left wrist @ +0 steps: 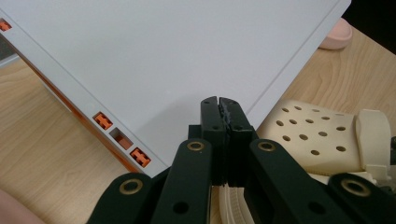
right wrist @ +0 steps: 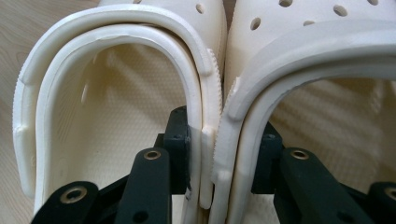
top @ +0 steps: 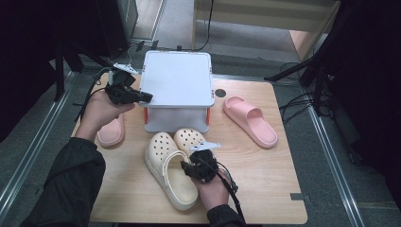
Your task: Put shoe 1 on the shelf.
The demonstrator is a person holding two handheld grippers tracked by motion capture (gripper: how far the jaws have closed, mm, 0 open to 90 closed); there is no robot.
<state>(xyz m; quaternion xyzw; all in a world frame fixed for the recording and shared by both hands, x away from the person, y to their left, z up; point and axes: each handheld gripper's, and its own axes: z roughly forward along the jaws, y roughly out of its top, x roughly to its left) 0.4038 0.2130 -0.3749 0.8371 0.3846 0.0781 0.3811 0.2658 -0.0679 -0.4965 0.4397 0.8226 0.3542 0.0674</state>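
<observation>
Two cream clogs lie side by side at the table's front, the left clog [top: 168,175] [right wrist: 116,116] and the right clog [top: 189,138] [right wrist: 327,116]. My right gripper [top: 196,168] [right wrist: 222,135] has one jaw inside each clog and pinches their two neighbouring side walls together. My left gripper [top: 144,97] [left wrist: 219,105] is shut with nothing in it, its tips over the left edge of the white shelf's top [top: 177,78] [left wrist: 163,56]. The left gripper view also catches a cream clog [left wrist: 313,140] beyond the shelf's corner.
One pink slide [top: 250,120] [left wrist: 336,35] lies right of the shelf, another pink slide [top: 112,131] lies left of it under the left hand. The wooden table [top: 265,179] is bare at the front right. Dark stands and cables surround the table.
</observation>
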